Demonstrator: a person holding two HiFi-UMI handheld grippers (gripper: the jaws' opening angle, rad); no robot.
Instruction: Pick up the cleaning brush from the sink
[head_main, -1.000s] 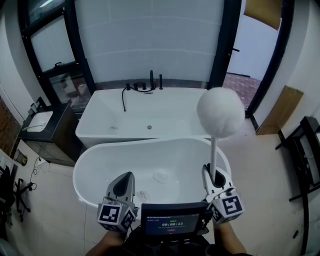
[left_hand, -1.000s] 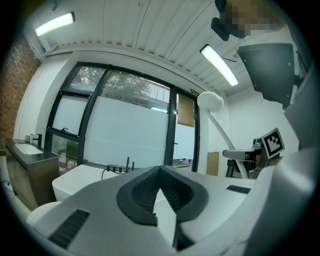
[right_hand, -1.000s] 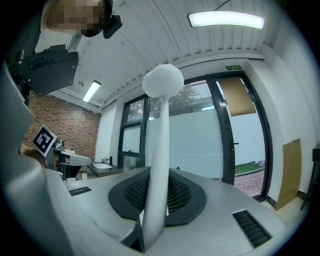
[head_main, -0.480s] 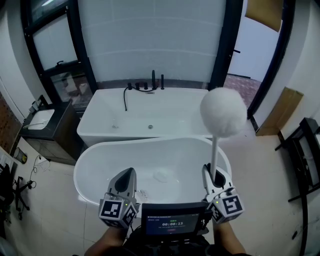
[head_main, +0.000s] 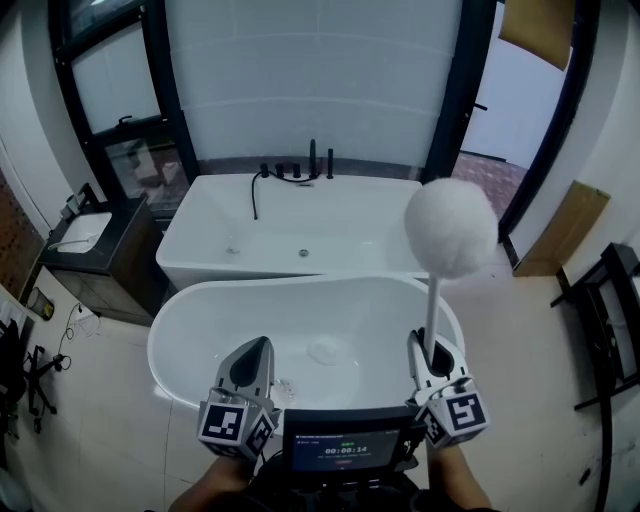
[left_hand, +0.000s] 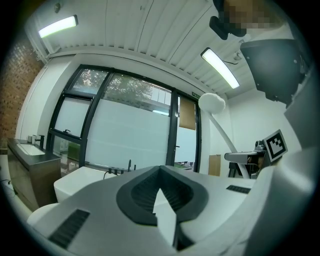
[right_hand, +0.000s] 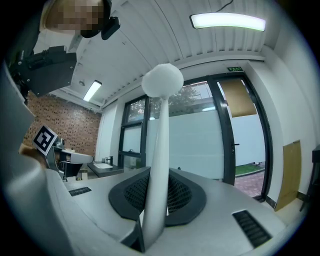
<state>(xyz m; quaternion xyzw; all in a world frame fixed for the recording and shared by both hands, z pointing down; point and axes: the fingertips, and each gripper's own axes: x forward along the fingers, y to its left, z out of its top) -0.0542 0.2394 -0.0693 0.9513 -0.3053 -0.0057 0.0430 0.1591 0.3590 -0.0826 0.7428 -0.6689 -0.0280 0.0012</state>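
The cleaning brush (head_main: 450, 228) has a round white fluffy head on a white stick and stands upright over the right rim of the near oval tub (head_main: 190, 320). My right gripper (head_main: 428, 358) is shut on the stick's lower end; the brush (right_hand: 159, 150) rises between its dark pads in the right gripper view. My left gripper (head_main: 250, 365) is shut with nothing in it and hangs level over the tub's front left part. From the left gripper (left_hand: 162, 192) view the brush head (left_hand: 212, 103) shows at the upper right.
A rectangular white bathtub (head_main: 200, 235) with black taps (head_main: 295, 165) stands behind the oval tub. A dark vanity with a basin (head_main: 80, 240) is at the left. A dark-framed doorway (head_main: 500, 130) opens at the right, with a black rack (head_main: 615, 300) beside it.
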